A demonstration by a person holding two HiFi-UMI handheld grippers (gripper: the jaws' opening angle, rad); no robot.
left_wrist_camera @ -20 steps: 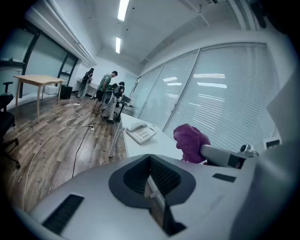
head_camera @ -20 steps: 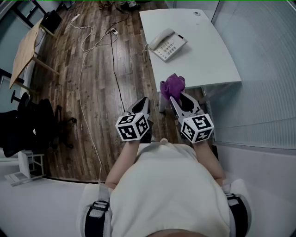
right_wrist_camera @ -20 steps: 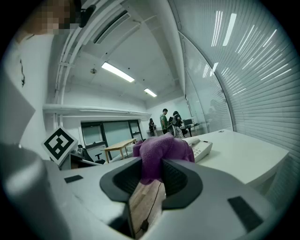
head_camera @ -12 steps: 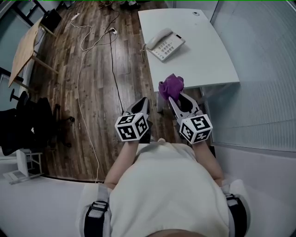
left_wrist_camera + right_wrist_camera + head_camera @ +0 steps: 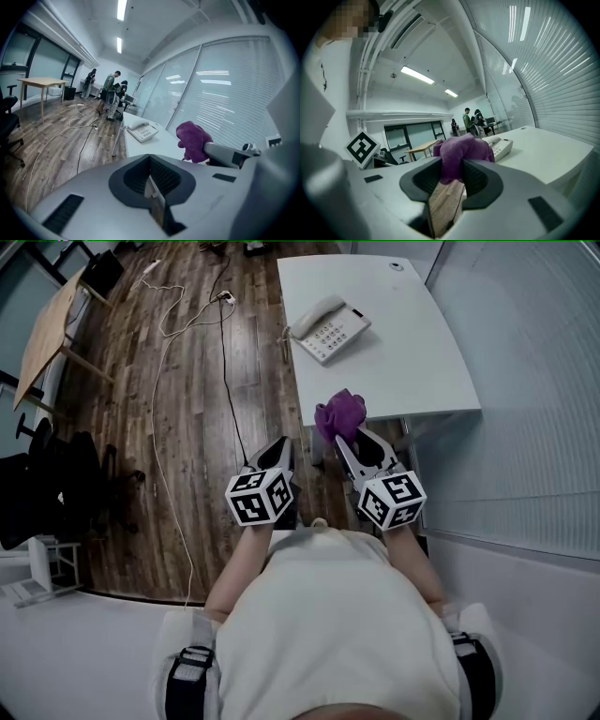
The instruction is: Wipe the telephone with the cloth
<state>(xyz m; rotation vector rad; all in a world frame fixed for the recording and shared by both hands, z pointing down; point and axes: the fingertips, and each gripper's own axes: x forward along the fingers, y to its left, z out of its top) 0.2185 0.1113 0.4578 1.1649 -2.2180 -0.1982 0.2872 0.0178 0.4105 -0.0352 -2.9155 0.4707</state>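
Observation:
The white telephone (image 5: 328,329) lies on the near-left part of the white table (image 5: 412,343), handset in its cradle. It also shows in the left gripper view as the telephone (image 5: 143,131) and in the right gripper view as the telephone (image 5: 500,147). My right gripper (image 5: 347,434) is shut on a bunched purple cloth (image 5: 339,413), held in the air just short of the table's near edge. The cloth (image 5: 461,152) bulges out between the jaws of the right gripper (image 5: 452,166). My left gripper (image 5: 278,446) hangs over the floor to the left, shut and empty (image 5: 150,158). The cloth (image 5: 193,138) shows to its right.
A wooden desk (image 5: 42,334) and black office chairs (image 5: 56,493) stand at the left. Cables (image 5: 178,324) trail over the wooden floor. A glass wall with blinds (image 5: 534,381) runs along the table's right side. Several people (image 5: 110,89) stand at the far end of the room.
In the head view both grippers, the cloth and the table have drifted slightly left. Both grips are unchanged.

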